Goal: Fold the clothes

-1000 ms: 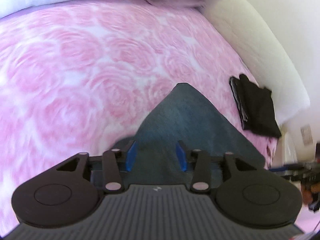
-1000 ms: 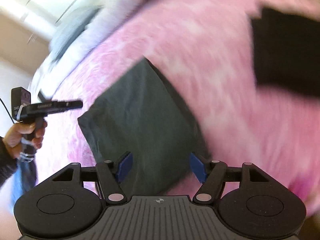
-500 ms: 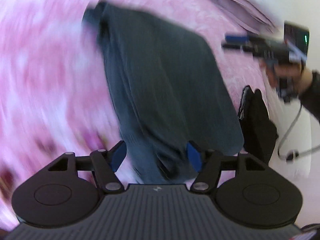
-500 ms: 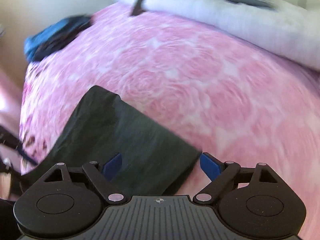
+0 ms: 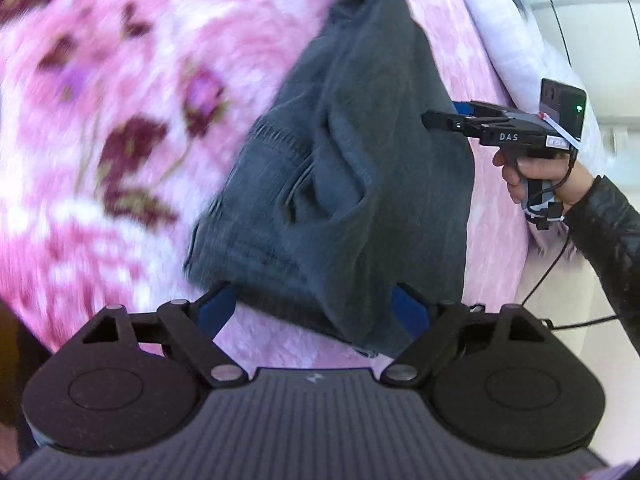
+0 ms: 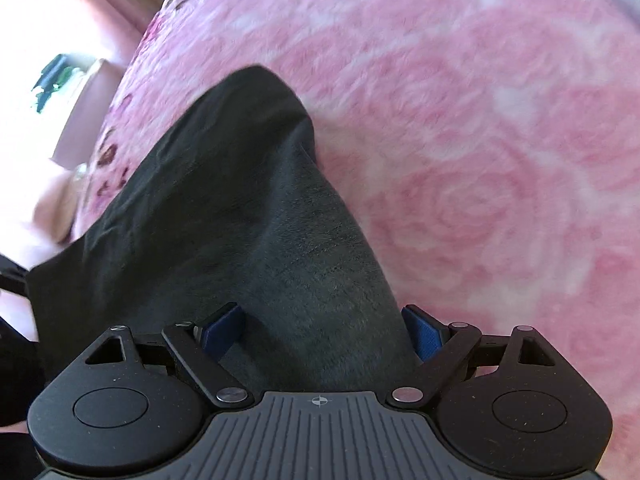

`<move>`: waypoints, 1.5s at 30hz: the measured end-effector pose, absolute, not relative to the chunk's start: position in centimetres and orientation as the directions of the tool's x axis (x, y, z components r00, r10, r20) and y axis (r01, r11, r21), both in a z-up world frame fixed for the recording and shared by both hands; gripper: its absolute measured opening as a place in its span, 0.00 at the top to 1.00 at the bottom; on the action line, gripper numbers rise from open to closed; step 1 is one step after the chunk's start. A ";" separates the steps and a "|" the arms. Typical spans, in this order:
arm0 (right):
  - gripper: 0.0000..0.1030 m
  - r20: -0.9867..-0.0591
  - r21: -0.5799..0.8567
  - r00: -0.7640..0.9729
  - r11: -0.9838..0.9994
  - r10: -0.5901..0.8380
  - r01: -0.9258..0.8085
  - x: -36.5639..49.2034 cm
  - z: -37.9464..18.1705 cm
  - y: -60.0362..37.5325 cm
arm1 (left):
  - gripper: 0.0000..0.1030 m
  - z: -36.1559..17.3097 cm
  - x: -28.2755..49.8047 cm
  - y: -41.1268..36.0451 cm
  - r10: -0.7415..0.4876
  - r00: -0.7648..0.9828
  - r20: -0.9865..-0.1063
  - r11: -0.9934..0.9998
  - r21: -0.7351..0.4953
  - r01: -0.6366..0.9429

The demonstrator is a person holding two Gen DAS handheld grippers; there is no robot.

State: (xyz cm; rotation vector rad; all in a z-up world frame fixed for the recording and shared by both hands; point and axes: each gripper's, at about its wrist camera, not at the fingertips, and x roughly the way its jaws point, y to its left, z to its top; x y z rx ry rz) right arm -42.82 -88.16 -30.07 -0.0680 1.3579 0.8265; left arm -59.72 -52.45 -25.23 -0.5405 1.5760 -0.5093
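On the pink rose-patterned bed [image 5: 120, 152], one dark grey garment [image 5: 360, 168] is spread. Both grippers' jaws are spread, the left's having just been opening, the garment's edge between them, unpinched. Only the left view shows the right gripper [image 5: 430, 119] and hand [image 5: 536, 176]; the garment's near edge is hidden.

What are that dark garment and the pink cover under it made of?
The garment looks like soft matte knit, probably cotton jersey: it creases and slumps, with a fine heathered grain. The cover looks like plush fleece, judging by its fuzzy, light-catching pile and printed roses. Neither fibre is certain.
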 end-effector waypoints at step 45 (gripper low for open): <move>0.12 -0.853 0.267 0.513 0.763 -0.097 0.588 -78.8 -19.2 -83.2 | 0.29 -23.0 -46.4 -67.7 -0.476 -0.173 -0.862 0.323 -0.355 0.877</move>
